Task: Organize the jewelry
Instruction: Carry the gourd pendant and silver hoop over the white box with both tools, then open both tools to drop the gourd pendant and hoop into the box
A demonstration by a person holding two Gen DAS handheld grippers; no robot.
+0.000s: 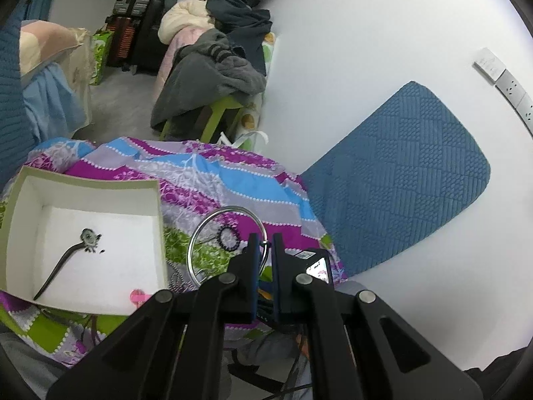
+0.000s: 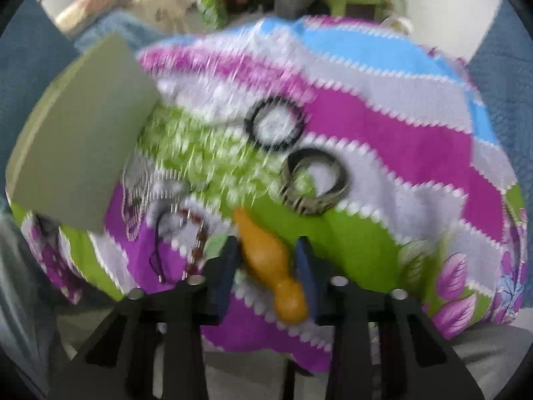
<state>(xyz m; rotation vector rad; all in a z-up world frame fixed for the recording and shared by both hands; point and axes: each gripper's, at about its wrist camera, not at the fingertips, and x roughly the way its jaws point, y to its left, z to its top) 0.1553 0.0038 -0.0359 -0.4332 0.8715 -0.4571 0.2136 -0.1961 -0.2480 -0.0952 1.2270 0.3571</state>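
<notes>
My left gripper (image 1: 265, 241) is shut on the rim of a large silver bangle (image 1: 196, 243), which hangs over the patterned bedspread (image 1: 206, 173). To its left is an open white box (image 1: 146, 193) with a dark hairpin (image 1: 66, 263) lying inside. A black bead bracelet (image 1: 228, 238) lies on the cloth beyond the bangle. The right wrist view is blurred. There my right gripper (image 2: 266, 245) points down at the cloth, shut on an orange wooden piece (image 2: 266, 253). Ahead of it lie the black bead bracelet (image 2: 273, 126) and a dark patterned bangle (image 2: 316, 183).
Thin chains (image 2: 150, 183) and a red bead string (image 2: 200, 233) lie beside the box (image 2: 83, 133). A small pink item (image 1: 138, 296) sits by the box's near corner. A blue pillow (image 1: 399, 183) leans on the white wall; clothes are piled on a green chair (image 1: 213, 66).
</notes>
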